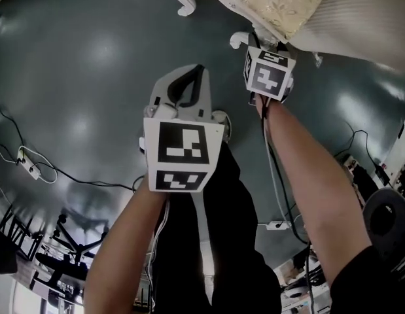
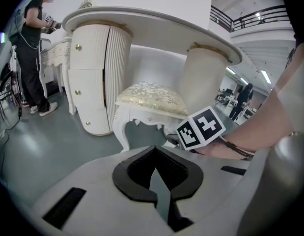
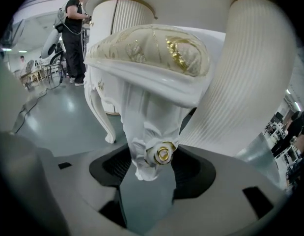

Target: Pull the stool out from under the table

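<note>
A glossy grey-green floor (image 1: 91, 77) spreads beneath a white dressing table (image 2: 156, 26) with a broad oval top and two ribbed, drum-shaped pedestals (image 2: 100, 77). A white carved stool (image 2: 149, 100) with a cream, gold-patterned cushion stands in the gap between those pedestals, under the tabletop, its front legs towards the camera. In the background at left, a person (image 2: 29, 48) in dark clothing stands beside another piece of white furniture.

The right gripper (image 3: 147, 167), pale grey with dark pads, reaches forward and low to the stool; its jaws are closed round the stool's curved front leg (image 3: 142, 127), just at the knee. From the left gripper view, that gripper's black-and-white marker cube (image 2: 201, 128) shows just beside the stool's frame.

The left gripper (image 1: 189, 90) hangs over bare floor, well back from the stool, its jaws drawn together to a narrow sliver with nothing between them.

A small gold rosette (image 3: 163, 154) decorates the gripped leg, sitting right between the right jaws.
</note>
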The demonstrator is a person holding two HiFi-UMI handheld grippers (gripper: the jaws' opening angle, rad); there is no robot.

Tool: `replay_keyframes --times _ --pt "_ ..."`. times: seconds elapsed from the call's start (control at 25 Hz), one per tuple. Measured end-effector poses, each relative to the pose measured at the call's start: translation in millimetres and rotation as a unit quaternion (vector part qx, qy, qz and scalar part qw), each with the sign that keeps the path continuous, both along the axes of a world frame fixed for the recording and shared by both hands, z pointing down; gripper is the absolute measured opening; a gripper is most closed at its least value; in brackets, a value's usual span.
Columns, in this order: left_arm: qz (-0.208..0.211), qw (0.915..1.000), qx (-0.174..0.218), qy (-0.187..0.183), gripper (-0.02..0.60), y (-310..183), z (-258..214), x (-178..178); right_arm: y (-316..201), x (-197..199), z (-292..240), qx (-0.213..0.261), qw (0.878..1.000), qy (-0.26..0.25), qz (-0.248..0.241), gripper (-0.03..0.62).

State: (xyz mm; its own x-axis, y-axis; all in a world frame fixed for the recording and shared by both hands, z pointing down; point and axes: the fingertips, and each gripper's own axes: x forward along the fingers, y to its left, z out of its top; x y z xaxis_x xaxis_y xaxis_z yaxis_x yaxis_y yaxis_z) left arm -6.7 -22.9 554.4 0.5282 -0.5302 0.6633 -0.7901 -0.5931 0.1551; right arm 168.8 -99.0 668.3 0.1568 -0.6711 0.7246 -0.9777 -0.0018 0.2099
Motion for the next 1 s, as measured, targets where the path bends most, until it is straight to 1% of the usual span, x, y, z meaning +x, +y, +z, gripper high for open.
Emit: replay_keyframes --times 0.16,0.28,0.4,0.6,0.8,0.92,1.0 --pt "0.010 0.9999 0.000 -0.007 0.006 14 1 -8 12 -13 -2 0.007 1.000 -0.002 -0.003 0.242" --pt "0.027 0.9996 0.002 -0.012 0.006 33 3 -23 33 -30 -1 0.010 1.000 0.000 0.002 0.242" --pt "0.034 0.9993 0.005 -0.015 0.006 51 6 -38 59 -48 4 0.011 1.000 -0.002 0.000 0.242" --pt "0.029 0.9994 0.012 -0.016 0.006 64 -1 -51 86 -60 0 0.013 1.000 -0.005 -0.002 0.242" --pt "0.021 0.9997 0.004 -0.015 0.006 84 8 -66 112 -85 3 0.015 1.000 -0.011 -0.007 0.242" --pt "0.010 0.9998 -0.004 -0.017 0.006 104 13 -67 135 -97 3 0.016 1.000 -0.015 -0.012 0.242" --pt "0.015 0.9996 -0.007 -0.024 0.006 122 21 -72 157 -112 11 0.005 1.000 -0.020 -0.018 0.242"
